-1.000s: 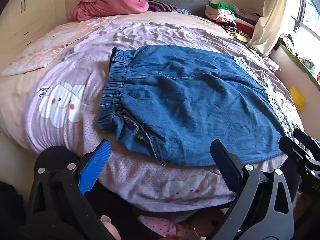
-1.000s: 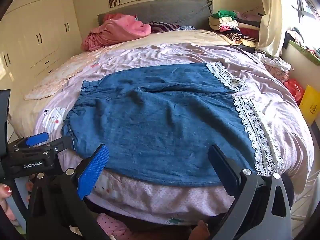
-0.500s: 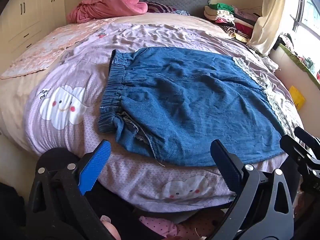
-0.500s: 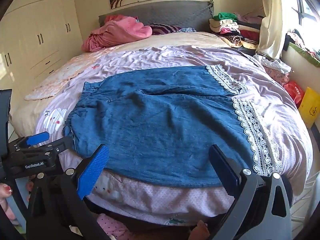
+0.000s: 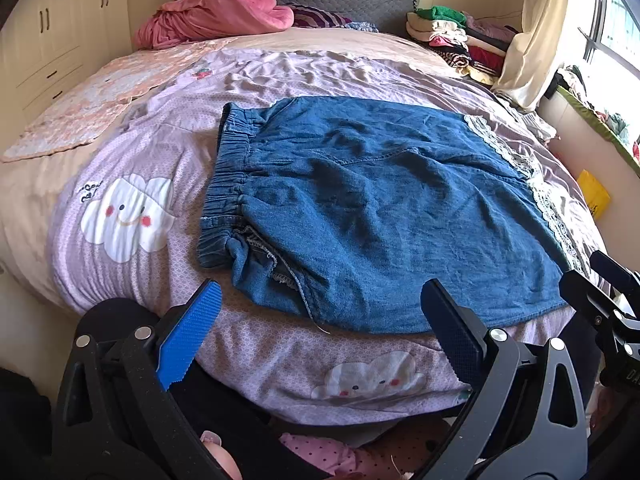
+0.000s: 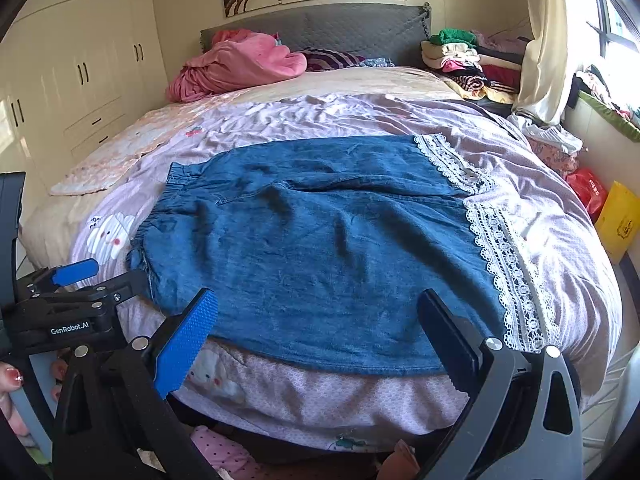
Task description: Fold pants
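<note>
Blue denim pants [image 5: 380, 208] lie flat across the lilac bed cover [image 5: 132, 160], elastic waistband to the left, white lace hems [image 6: 496, 248] to the right. They also show in the right wrist view [image 6: 320, 240]. My left gripper [image 5: 320, 300] is open and empty, held just short of the pants' near edge by the waistband end. My right gripper [image 6: 316, 312] is open and empty, held just short of the near edge toward the lace hems. The right gripper shows in the left wrist view [image 5: 600, 292]. The left gripper shows in the right wrist view [image 6: 104, 280].
A pink blanket [image 6: 240, 64] lies bunched at the headboard. Folded clothes [image 6: 464, 56] are stacked at the far right of the bed. A wardrobe [image 6: 80, 72] stands to the left. A yellow bag [image 6: 620, 216] and a red bag [image 6: 588, 188] sit on the floor at the right.
Both grippers have crept a little forward toward the bed and stayed open. The pants have not moved.
</note>
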The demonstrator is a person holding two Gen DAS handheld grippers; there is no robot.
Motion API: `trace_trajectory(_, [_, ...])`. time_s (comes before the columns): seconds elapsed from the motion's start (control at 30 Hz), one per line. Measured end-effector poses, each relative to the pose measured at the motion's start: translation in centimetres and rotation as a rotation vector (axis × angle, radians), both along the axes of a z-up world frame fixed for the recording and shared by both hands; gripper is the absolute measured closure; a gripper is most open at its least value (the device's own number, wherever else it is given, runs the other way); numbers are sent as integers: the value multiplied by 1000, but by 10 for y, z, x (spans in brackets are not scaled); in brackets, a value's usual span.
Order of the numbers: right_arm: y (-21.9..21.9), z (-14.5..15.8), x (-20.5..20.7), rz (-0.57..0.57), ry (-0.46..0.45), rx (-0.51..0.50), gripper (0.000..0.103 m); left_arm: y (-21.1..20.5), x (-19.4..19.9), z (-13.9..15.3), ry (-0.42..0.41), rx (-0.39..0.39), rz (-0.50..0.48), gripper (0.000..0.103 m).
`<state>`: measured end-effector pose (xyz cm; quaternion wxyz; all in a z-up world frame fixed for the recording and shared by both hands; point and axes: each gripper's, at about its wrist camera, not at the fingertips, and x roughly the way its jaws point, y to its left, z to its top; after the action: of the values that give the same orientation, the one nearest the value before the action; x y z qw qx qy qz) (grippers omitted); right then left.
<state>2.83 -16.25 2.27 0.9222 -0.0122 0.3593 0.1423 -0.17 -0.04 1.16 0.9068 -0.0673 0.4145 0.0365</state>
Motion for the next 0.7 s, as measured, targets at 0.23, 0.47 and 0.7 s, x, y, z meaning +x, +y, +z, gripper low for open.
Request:
trace_trajectory(0.23, [0,0,0,0,-1,-5,4,-2,0,1,-2,6,-4,9])
trace_trajectory(0.47, [-1,0,0,-2,0,-6,4,-3,1,2,-5,8,-6,9])
trace_trajectory(0.7, [-2,-1,0,-10,-1,-14,4,-3,0,2,-8,9,-8,9])
